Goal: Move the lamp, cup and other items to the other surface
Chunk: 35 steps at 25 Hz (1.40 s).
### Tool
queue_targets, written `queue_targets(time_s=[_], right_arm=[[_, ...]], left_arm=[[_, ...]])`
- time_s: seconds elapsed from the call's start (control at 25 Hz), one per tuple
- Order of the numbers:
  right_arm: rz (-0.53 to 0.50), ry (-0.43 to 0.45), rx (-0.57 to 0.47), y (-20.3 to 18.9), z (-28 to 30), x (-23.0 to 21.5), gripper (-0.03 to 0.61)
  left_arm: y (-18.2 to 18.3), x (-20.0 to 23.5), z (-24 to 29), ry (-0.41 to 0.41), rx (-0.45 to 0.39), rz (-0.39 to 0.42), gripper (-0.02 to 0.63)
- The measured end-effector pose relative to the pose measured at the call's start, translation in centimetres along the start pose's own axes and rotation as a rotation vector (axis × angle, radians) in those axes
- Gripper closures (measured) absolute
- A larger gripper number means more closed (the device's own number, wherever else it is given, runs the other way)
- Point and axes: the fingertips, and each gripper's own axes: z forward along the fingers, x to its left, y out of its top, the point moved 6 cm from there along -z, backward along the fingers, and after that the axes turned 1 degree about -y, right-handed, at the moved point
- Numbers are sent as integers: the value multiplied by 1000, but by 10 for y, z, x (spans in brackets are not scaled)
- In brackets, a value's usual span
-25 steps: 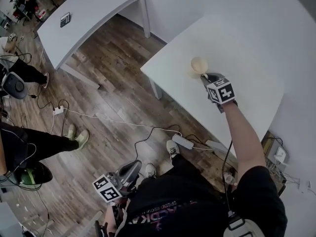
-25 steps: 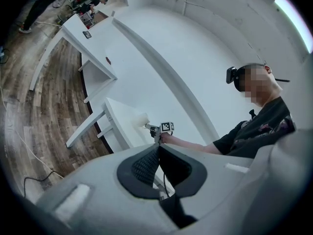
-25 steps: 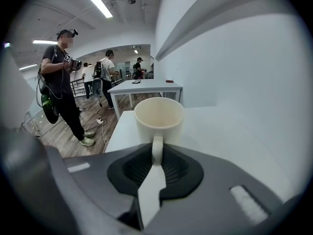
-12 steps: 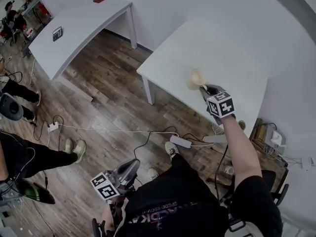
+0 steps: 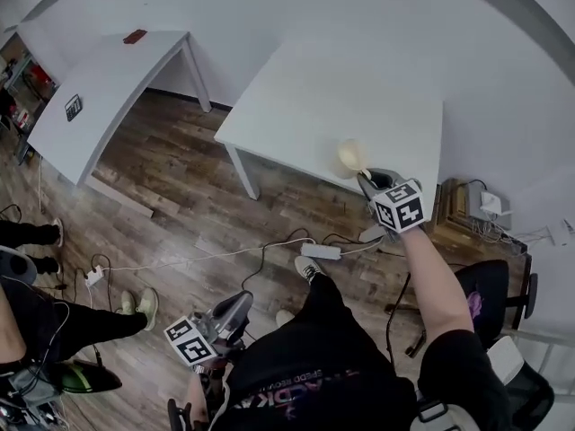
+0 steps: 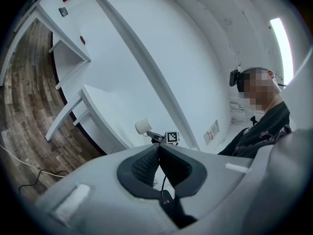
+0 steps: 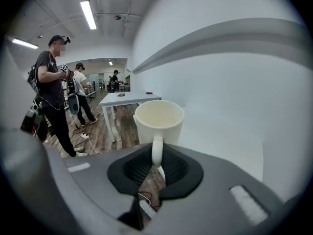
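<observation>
Holding cup [image 5: 350, 155] over table [image 5: 296, 106]; power strip [image 5: 321, 251] underfoot.

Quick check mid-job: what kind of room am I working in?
Probably an open office or lab: plain white tables, a wood floor strewn with cables and a power strip, and other people standing about with equipment.

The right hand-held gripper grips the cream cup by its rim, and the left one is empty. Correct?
Not by the rim. The right hand-held gripper grips the cream cup by its handle, which sits between the jaws in the right gripper view. The left hand-held gripper is indeed empty.
</observation>
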Motion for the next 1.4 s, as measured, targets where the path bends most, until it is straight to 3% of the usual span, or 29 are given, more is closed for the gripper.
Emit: queue_targets(time_s=[0.32,0.64,1.08,1.4], right_arm=[[141,-151,-4,-73,-97,-12,531],[327,-394,26,-171,-217,-55,531],[586,-666,101,-341,-386,-134,531],[814,-818,174,-475,-467,-178,531]], left_arm=[[-28,-17,37,-126,187,-28,612],[-60,-37,115,-283,434,-42,612],[-155,-99,242,-391,651,-56,612],[-225,-138,312,-393,770,-56,612]])
